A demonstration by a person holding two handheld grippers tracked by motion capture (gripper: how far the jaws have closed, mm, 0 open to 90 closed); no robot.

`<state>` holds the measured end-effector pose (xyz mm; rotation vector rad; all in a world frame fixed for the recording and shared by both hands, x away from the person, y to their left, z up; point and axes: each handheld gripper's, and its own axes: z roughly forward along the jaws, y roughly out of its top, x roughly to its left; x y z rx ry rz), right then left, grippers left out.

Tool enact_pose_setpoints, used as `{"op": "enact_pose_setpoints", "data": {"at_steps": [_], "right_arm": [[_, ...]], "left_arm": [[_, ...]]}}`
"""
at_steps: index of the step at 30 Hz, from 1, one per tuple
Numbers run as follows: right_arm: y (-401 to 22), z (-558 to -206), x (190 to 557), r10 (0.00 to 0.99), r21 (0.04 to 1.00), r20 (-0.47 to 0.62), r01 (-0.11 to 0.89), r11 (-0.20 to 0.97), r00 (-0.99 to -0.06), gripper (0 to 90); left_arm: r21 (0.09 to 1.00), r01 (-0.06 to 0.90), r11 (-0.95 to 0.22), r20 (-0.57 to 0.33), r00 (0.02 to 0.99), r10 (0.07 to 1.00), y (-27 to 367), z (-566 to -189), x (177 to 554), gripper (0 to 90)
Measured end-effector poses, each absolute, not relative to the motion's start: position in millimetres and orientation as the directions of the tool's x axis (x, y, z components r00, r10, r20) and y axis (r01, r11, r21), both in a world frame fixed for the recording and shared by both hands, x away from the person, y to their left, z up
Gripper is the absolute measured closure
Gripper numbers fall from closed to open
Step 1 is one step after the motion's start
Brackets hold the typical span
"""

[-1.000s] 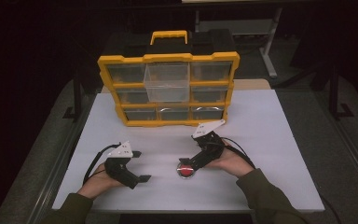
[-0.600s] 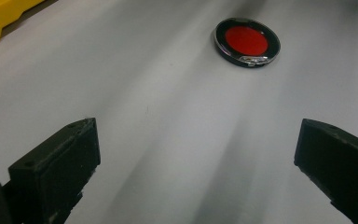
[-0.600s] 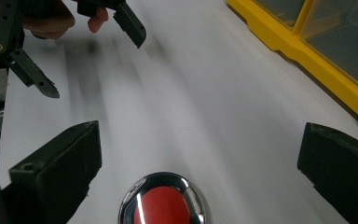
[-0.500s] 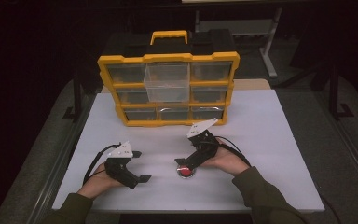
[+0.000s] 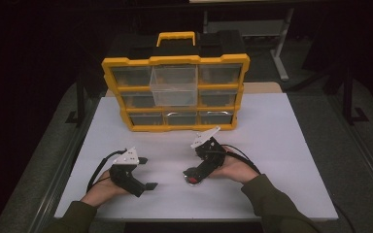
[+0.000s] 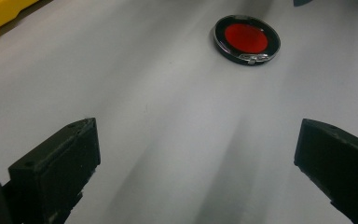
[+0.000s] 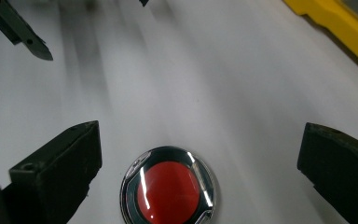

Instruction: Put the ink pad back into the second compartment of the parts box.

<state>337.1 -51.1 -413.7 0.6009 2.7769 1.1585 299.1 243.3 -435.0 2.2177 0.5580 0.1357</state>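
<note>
The round red compact [image 7: 168, 186] lies flat near the table's [image 5: 281, 145] front edge, between the right gripper's [image 7: 200, 154] wide jaws; the left gripper [image 6: 196, 154], also wide, sits farther off

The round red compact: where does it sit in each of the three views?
High view: the round red compact lies on the white table, under the right gripper.
Left gripper view: upper right, far beyond the open jaws.
Right gripper view: bottom centre, between the open jaws.
Shared landmark: the yellow organizer, a corner in both gripper views.
</note>
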Motion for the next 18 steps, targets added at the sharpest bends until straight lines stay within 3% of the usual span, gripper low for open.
{"op": "enact_pose_setpoints", "data": {"at_steps": [18], "right_arm": [[-43,-425,333,0.338,0.625,0.080,0.312,0.716,-0.938,0.0]], "left_arm": [[0.748,0.346,-0.566,-0.085,0.897,0.434,243,-435,299,0.0]]}}
